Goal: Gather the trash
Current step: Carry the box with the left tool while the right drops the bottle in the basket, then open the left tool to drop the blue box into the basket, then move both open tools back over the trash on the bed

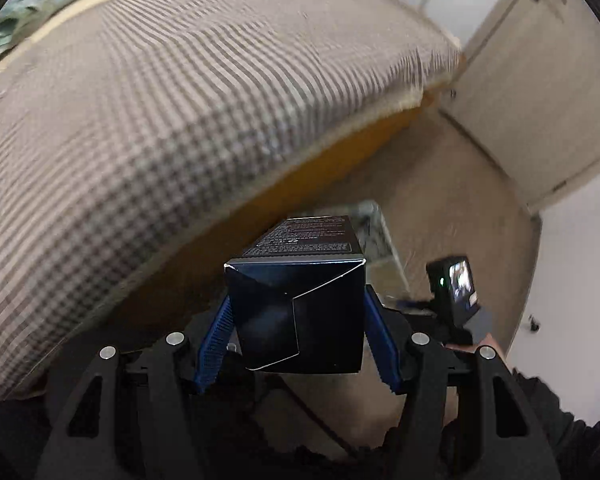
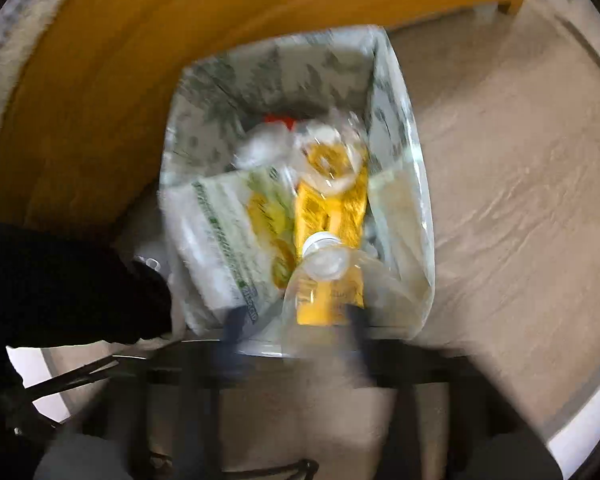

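Observation:
In the left wrist view, my left gripper [image 1: 298, 316] is shut on a long dark blue carton box [image 1: 300, 304], held end-on between the blue pads [image 1: 214, 344]. Beyond the box, part of the lined trash bin [image 1: 380, 236] shows. In the right wrist view, my right gripper [image 2: 296, 320] is blurred and holds a clear plastic bottle with a yellow label [image 2: 328, 280] over the trash bin [image 2: 404, 184]. The bin holds a second bottle [image 2: 332, 160], a green and white bag [image 2: 236, 232] and crumpled white waste.
A bed with a checked cover [image 1: 160, 100] and orange wooden frame [image 1: 300, 172] fills the left. The bin stands against this frame [image 2: 140, 60] on beige floor [image 2: 520, 200]. A closed door [image 1: 532, 92] and white wall lie to the right. The other gripper's camera [image 1: 456, 284] shows nearby.

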`<state>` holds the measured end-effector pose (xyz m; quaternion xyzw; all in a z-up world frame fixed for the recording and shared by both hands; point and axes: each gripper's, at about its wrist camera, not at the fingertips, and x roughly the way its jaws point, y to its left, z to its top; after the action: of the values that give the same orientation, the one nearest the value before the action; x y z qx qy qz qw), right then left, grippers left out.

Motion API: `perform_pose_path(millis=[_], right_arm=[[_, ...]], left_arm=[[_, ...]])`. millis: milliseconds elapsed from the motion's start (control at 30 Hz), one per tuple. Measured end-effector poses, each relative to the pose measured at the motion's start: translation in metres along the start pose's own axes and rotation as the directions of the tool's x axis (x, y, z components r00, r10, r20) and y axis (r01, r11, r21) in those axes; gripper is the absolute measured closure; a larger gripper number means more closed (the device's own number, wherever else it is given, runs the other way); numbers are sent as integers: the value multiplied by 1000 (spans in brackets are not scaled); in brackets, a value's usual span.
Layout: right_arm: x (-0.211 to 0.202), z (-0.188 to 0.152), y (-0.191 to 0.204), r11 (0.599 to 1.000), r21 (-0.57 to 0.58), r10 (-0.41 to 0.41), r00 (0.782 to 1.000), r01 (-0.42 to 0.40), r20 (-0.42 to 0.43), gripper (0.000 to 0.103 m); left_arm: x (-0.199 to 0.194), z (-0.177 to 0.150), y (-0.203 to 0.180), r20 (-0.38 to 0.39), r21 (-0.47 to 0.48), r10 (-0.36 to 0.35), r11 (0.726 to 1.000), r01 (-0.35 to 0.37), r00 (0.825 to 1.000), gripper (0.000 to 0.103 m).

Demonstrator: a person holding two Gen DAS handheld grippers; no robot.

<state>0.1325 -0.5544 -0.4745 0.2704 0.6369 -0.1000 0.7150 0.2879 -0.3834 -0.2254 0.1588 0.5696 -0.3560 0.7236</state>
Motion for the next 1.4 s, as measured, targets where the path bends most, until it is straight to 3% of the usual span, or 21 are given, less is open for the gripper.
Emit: perform_pose_path(millis=[67, 200, 333, 400, 467, 567, 667, 767, 833, 933, 1000, 1133, 1200, 1300, 1400], right_arm=[[-11, -2, -13, 997, 44, 65, 997, -67, 52, 39], [-47, -7, -49, 982, 143, 96, 982, -119, 160, 39], [-77, -13, -84, 970, 217, 60, 972, -111, 227, 37], [-87, -18, -97, 963, 246, 44, 968, -107, 248, 37], [-93, -22, -108, 955, 275, 36, 966, -109, 256, 37], [-94, -29, -115, 947, 299, 38, 965, -118, 261, 37], [-86, -33, -113, 945, 304, 46, 969, -121, 244, 37], [-76, -33, -106, 945, 300, 64, 974, -128, 216, 37], [-72, -31, -99, 951, 281, 72, 977, -128, 200, 37], [-68, -27, -86, 961, 249, 73, 980, -119, 184, 37], [-65, -23, -80, 966, 234, 70, 984, -107, 163, 37], [-73, -12, -67, 969, 221, 70, 980, -111, 185, 37], [-82, -7, -59, 971, 207, 76, 976, -119, 205, 37], [-89, -2, -45, 984, 155, 57, 980, -87, 189, 37], [-93, 1, -30, 994, 98, 39, 985, -56, 168, 37]], left_arm=[[21, 9, -18, -52, 55, 4, 998, -1, 999, 44], [73, 22, -53, -173, 174, 23, 985, 7, 985, 44], [129, 27, -93, -287, 295, 68, 955, 20, 956, 44], [157, 24, -112, -333, 355, 91, 934, 35, 939, 44], [190, 22, -127, -352, 442, 165, 897, 8, 921, 44], [229, 13, -136, -448, 463, 154, 883, 81, 881, 44], [264, -2, -145, -480, 493, 203, 867, 71, 853, 43], [297, -23, -154, -550, 518, 212, 845, 130, 808, 41], [318, -36, -154, -555, 536, 259, 838, 102, 790, 41], [322, -39, -154, -546, 556, 269, 825, 103, 793, 27], [312, -32, -155, -521, 556, 255, 825, 97, 814, 25], [275, -9, -145, -503, 470, 178, 877, 95, 846, 23], [256, 2, -140, -482, 450, 155, 888, 92, 862, 23], [213, 22, -128, -393, 458, 132, 886, 69, 910, 23], [175, 40, -110, -332, 426, 117, 904, 38, 936, 23]])
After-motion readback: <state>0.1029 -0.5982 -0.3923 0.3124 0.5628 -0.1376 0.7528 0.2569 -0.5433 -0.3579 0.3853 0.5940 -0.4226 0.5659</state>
